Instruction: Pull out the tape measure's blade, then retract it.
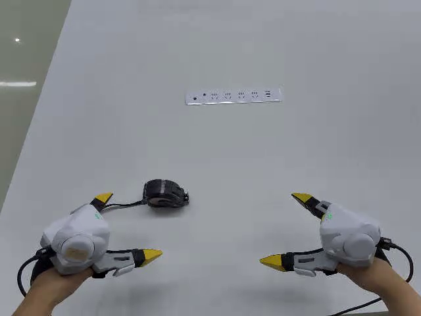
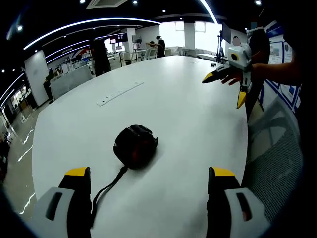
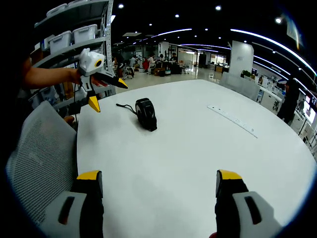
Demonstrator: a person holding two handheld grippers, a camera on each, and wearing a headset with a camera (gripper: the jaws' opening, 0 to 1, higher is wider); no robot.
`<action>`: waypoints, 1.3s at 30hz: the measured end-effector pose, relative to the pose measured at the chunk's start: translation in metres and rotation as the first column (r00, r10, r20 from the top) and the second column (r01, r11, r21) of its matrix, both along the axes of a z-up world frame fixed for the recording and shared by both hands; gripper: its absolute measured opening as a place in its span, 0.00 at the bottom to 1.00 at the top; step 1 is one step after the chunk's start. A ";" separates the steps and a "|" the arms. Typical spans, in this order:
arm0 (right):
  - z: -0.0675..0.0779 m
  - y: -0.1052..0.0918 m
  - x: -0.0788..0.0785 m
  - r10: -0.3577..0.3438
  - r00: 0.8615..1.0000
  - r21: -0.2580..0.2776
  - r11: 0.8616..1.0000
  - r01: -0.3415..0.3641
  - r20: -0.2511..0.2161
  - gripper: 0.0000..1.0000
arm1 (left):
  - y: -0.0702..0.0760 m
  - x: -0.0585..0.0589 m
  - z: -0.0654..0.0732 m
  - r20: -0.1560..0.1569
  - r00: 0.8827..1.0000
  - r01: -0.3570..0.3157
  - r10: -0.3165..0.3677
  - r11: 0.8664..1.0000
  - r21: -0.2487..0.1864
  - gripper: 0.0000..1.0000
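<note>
A black tape measure (image 1: 165, 193) lies on the white table, its blade retracted, with a thin black wrist cord trailing to the left. In the left gripper view the tape measure (image 2: 135, 145) sits just ahead of the jaws. My left gripper (image 1: 126, 225) is open at the near left, a short way in front of the tape measure, holding nothing. At the near right my right gripper (image 1: 287, 230) is open too, well apart from the tape measure (image 3: 146, 114). Each gripper appears in the other's view: the right gripper (image 2: 229, 87) and the left gripper (image 3: 104, 92).
A white power strip (image 1: 233, 96) lies flat farther back on the table (image 1: 263, 158). The table's left edge runs along a grey floor. A mesh chair (image 3: 39, 148) stands by the near edge. Shelves with bins and people stand far off in the room.
</note>
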State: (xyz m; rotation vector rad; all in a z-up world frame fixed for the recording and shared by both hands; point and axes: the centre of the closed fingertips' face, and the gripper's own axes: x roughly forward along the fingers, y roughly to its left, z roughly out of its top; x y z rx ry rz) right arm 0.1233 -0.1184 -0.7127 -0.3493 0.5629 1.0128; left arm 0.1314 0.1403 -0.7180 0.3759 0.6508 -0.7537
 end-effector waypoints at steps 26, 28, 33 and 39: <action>-0.014 0.030 0.031 0.224 0.974 -0.047 0.974 -0.223 0.023 0.84 | -0.002 0.020 -0.026 -0.072 0.982 0.184 -0.177 0.978 0.099 0.85; -0.015 0.033 0.035 0.234 0.972 -0.045 0.971 -0.233 0.025 0.83 | -0.003 0.021 -0.028 -0.079 0.979 0.199 -0.191 0.974 0.110 0.83; -0.018 0.041 0.043 0.266 0.964 -0.047 0.963 -0.264 0.030 0.80 | -0.003 0.027 -0.032 -0.092 0.970 0.236 -0.225 0.963 0.131 0.78; -0.022 0.049 0.052 0.301 0.953 -0.054 0.953 -0.299 0.040 0.75 | -0.007 0.034 -0.034 -0.097 0.959 0.277 -0.266 0.951 0.134 0.74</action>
